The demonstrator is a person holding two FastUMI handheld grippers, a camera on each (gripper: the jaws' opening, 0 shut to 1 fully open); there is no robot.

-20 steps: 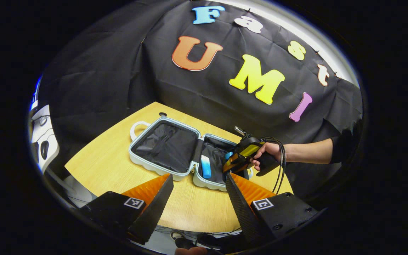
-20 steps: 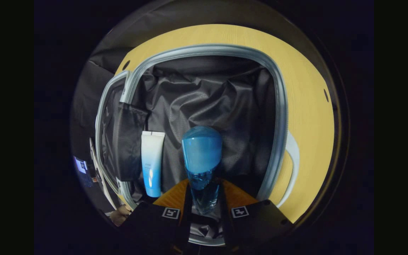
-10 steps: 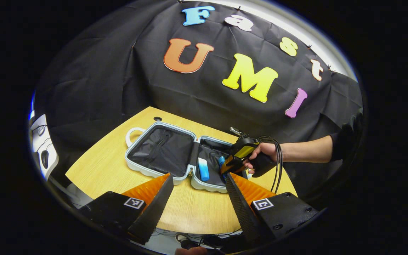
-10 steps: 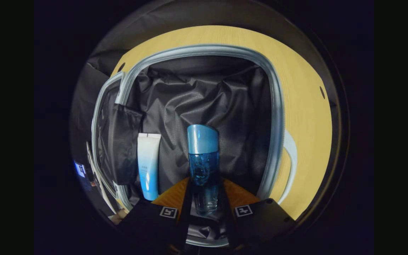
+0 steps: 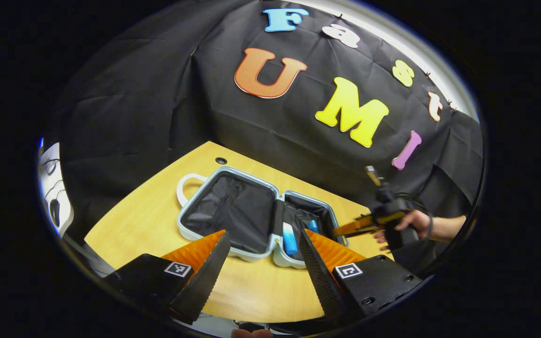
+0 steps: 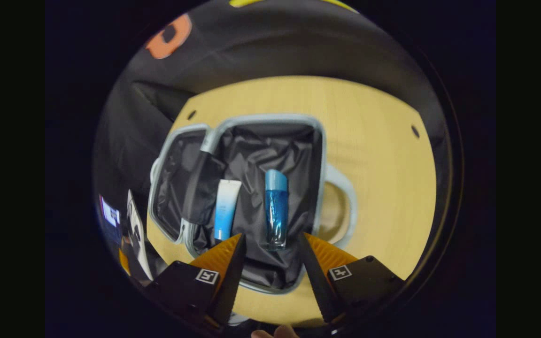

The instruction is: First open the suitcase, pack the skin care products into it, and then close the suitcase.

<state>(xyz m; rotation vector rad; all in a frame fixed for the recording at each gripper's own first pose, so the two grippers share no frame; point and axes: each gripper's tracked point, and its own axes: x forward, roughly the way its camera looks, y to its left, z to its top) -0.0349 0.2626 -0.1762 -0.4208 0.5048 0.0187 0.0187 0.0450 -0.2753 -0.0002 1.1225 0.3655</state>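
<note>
The suitcase (image 6: 320,141) is laid fully open on the counter (image 6: 383,155), both lined halves facing up, so that products can be set in from above. Two skin care products are counted in the half just ahead of the right claw (image 6: 270,256): one tube (image 6: 226,209) and one blue bottle (image 6: 276,209), laid side by side and apart, lengthwise along the lining, probably so that the lid can close flat over them. The other half is seen to hold nothing. The right claw is held wide apart with nothing between its fingers, above the near rim of the case. The left claw (image 5: 263,256) is likewise spread wide and empty, hovering short of the case. Packing is judged done; closing the lid is likely what remains
</note>
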